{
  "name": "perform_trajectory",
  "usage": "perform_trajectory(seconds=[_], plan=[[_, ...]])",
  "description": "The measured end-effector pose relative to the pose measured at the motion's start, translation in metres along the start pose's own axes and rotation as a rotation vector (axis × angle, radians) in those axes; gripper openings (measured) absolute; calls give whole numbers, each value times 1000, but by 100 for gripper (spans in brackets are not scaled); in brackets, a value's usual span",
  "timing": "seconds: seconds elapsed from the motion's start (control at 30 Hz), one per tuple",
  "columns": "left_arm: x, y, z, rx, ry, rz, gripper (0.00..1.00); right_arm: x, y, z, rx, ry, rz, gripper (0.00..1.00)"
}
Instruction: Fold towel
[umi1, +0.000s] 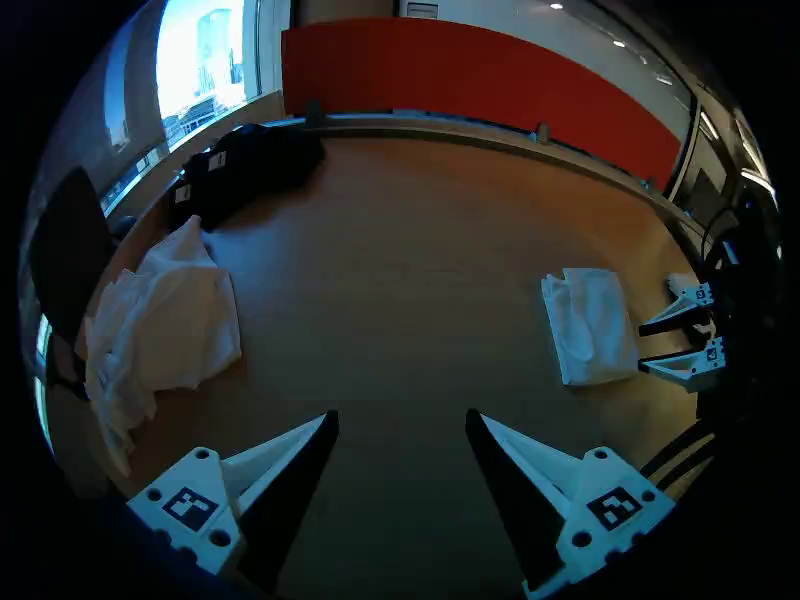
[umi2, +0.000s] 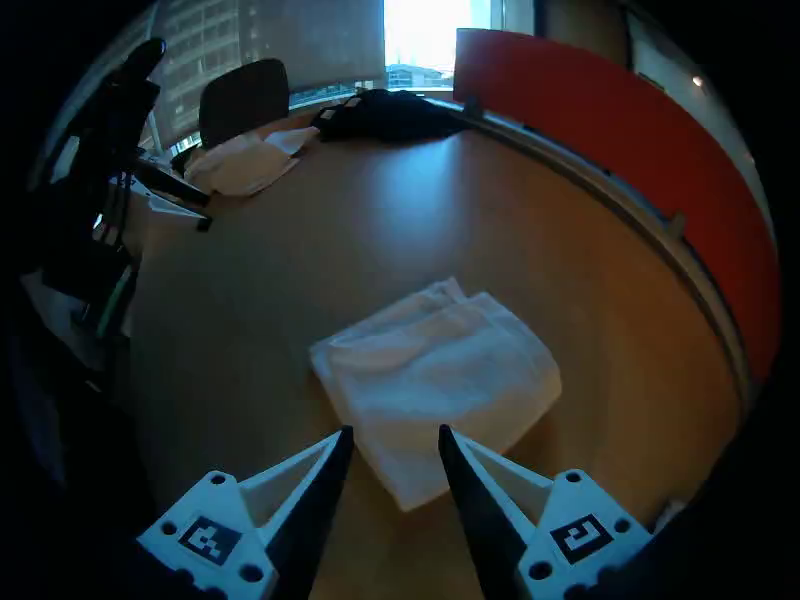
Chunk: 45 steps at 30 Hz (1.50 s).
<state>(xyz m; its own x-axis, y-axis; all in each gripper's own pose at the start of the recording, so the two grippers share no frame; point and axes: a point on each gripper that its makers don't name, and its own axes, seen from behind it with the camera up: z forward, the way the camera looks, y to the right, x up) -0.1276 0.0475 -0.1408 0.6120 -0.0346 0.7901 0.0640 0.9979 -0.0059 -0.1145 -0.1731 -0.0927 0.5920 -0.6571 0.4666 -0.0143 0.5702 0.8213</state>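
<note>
A folded white towel (umi2: 440, 385) lies flat on the wooden table (umi2: 330, 250), just ahead of my right gripper (umi2: 394, 432). That gripper is open, and the towel's near corner lies on the table under the gap between its fingers. In the left gripper view the same towel (umi1: 590, 325) sits at the right, with the right gripper (umi1: 645, 347) at its far edge. My left gripper (umi1: 400, 420) is open over bare table (umi1: 400, 300), well away from the towel, with nothing between its fingers.
A loose pile of white towels (umi1: 160, 330) lies at the table's left side, also seen far off (umi2: 240, 160). A black bag (umi1: 250, 165) rests near the window. A red partition (umi1: 480, 75) runs along the table's far edge. A chair (umi2: 245, 95) stands behind the pile.
</note>
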Motion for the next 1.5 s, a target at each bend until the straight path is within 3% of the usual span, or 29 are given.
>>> perform_trajectory(seconds=[0.6,1.07,1.33,1.5], plan=[[0,5,0,-6,-1,9,94,-43,7,0,-39,-53,52,65],[-1,6,-1,-7,0,8,94,-63,7,6,-53,-84,76,50],[-1,7,0,-8,-2,12,94,-62,9,5,-61,-81,93,35],[0,7,0,-9,-1,10,94,-62,11,4,-61,-83,99,14]])
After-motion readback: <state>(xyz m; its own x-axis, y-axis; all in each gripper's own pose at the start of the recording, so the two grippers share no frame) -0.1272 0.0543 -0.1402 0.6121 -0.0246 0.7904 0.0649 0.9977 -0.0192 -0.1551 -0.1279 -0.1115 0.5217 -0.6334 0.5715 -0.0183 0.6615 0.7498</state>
